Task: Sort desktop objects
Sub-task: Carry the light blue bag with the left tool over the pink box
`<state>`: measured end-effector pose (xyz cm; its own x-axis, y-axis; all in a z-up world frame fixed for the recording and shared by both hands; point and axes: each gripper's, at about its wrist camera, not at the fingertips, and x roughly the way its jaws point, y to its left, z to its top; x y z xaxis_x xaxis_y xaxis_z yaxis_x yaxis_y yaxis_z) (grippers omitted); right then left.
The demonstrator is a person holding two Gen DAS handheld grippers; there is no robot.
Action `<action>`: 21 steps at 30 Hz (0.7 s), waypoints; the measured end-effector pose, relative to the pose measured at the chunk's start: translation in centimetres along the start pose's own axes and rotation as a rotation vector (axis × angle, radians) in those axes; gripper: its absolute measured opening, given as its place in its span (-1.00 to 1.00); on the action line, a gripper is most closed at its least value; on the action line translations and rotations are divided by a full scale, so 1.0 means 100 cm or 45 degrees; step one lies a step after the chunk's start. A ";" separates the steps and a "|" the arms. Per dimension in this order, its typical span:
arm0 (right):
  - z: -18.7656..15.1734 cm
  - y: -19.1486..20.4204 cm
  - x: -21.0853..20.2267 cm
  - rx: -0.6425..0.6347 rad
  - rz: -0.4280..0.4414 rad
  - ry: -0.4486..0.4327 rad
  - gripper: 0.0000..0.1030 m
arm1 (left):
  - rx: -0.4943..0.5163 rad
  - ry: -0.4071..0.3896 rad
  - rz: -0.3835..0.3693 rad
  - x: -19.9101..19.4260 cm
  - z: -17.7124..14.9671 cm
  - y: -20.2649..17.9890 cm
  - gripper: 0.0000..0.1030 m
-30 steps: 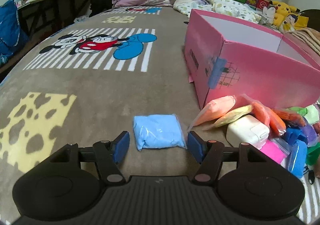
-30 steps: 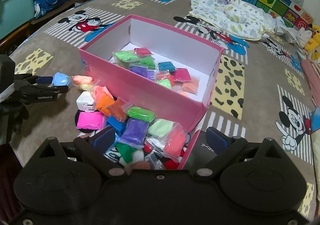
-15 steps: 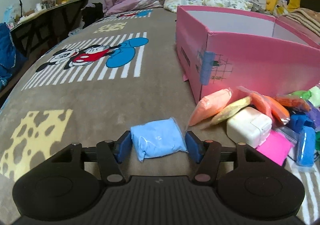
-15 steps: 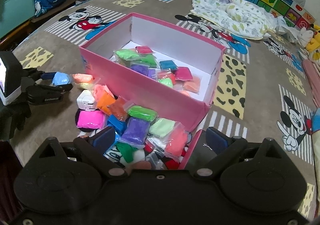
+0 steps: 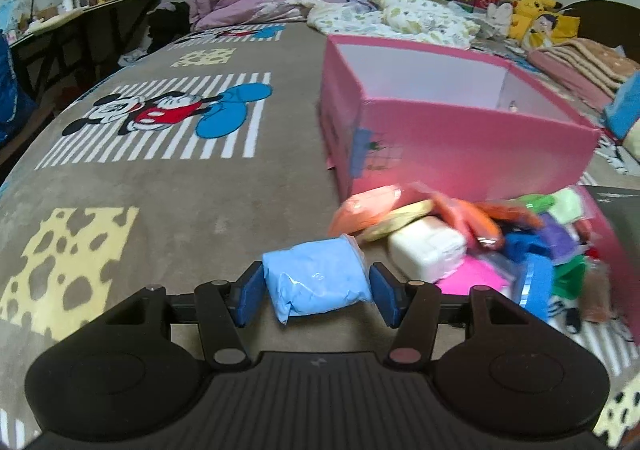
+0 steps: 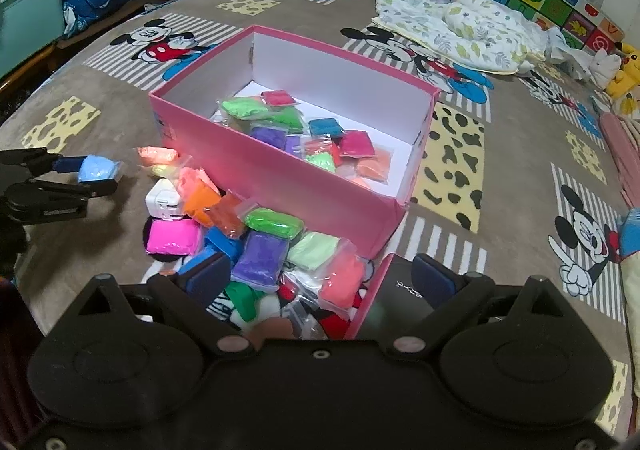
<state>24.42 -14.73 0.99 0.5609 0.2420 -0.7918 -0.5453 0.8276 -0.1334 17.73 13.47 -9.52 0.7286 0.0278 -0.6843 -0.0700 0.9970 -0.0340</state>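
Both pads of the left gripper (image 5: 316, 293) clamp a light-blue clay packet (image 5: 318, 281).

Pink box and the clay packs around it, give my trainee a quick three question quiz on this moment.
1. True or false: the left claw grips a light blue pack.
2. The white charger lies: A) inside the pink box, B) outside it in the pile.
3. What does the right claw hold?

Key: 1 true. 2 B. 3 Nothing; it is open above the pile.
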 end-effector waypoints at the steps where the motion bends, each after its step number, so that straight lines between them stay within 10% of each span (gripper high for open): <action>1: 0.000 -0.001 0.000 0.000 -0.002 0.002 0.89 | 0.009 -0.003 -0.001 -0.003 0.001 -0.002 0.09; 21: -0.010 -0.011 0.003 -0.013 -0.014 0.032 0.89 | 0.105 -0.150 -0.079 -0.045 0.041 -0.044 0.09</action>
<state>24.52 -16.08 0.28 0.5512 0.2198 -0.8049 -0.5455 0.8249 -0.1482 17.54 9.25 -3.30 0.8052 -0.0308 -0.5922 0.0304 0.9995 -0.0106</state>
